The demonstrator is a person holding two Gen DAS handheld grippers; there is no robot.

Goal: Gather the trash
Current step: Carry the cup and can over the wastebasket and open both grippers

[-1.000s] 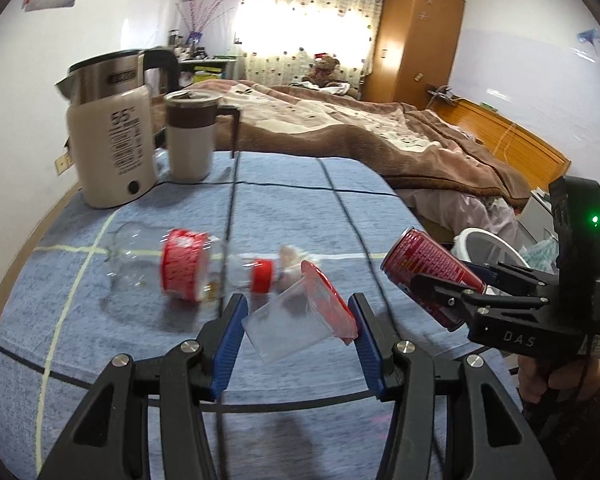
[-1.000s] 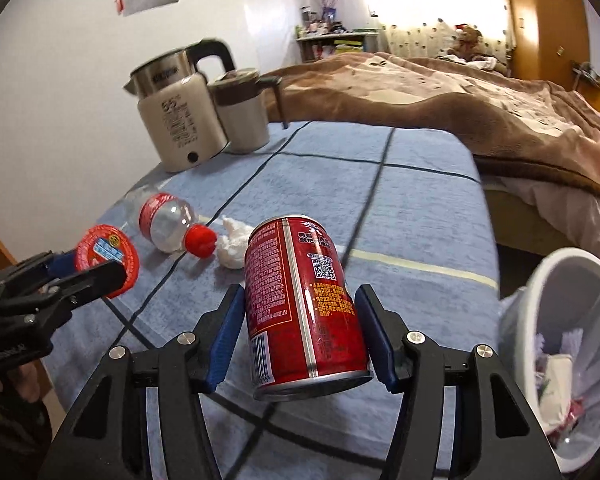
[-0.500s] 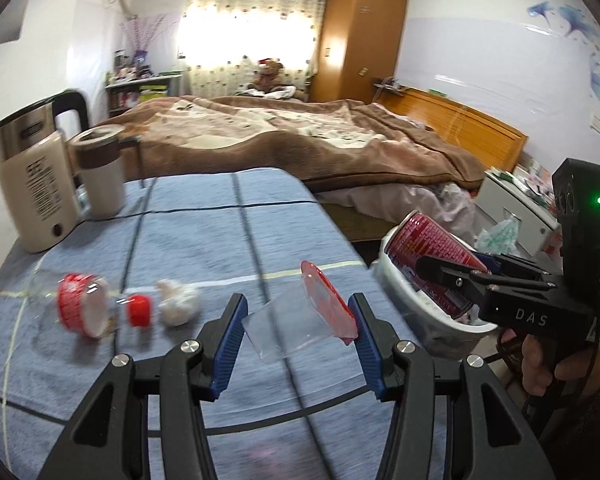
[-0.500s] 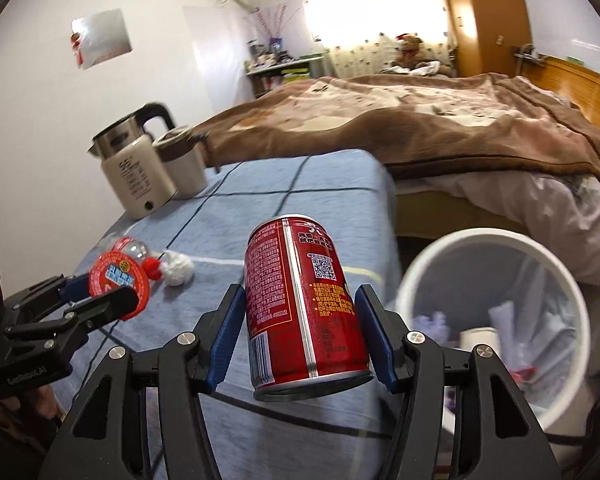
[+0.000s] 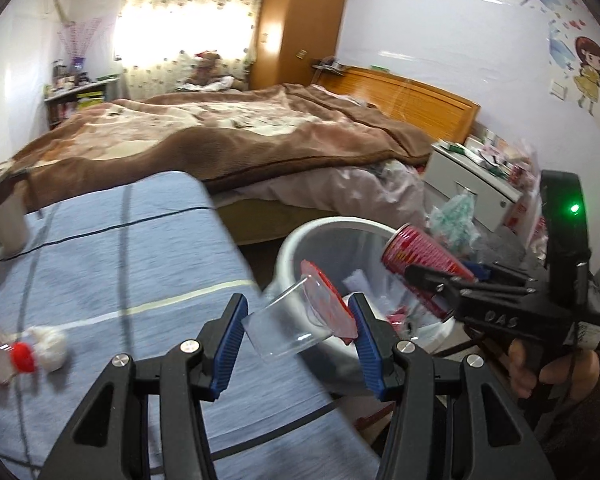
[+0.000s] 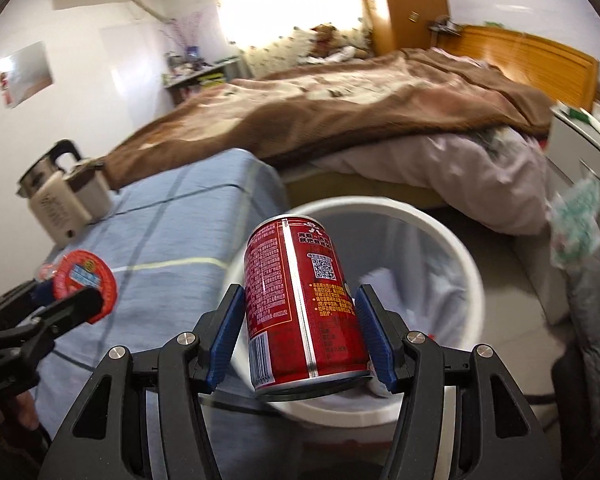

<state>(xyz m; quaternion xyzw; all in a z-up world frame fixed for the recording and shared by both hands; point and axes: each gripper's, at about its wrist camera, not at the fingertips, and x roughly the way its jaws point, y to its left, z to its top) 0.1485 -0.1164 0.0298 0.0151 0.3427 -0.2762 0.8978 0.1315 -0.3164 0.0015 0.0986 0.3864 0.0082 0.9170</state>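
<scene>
Item: my right claw (image 6: 300, 320) clamped on red can (image 6: 300, 304), upright, over white bin (image 6: 452, 240); my left claw (image 5: 296, 320) clamps clear cup (image 5: 296, 320), at bin's near rim.

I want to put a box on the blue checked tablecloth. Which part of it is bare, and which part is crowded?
Bare: the wide middle of the blue checked tablecloth, from the pale yellow stripe back to the brown blanket. Crowded: the left edge with the plastic bottle and crumpled tissue, and the far corner with the electric kettle.
</scene>
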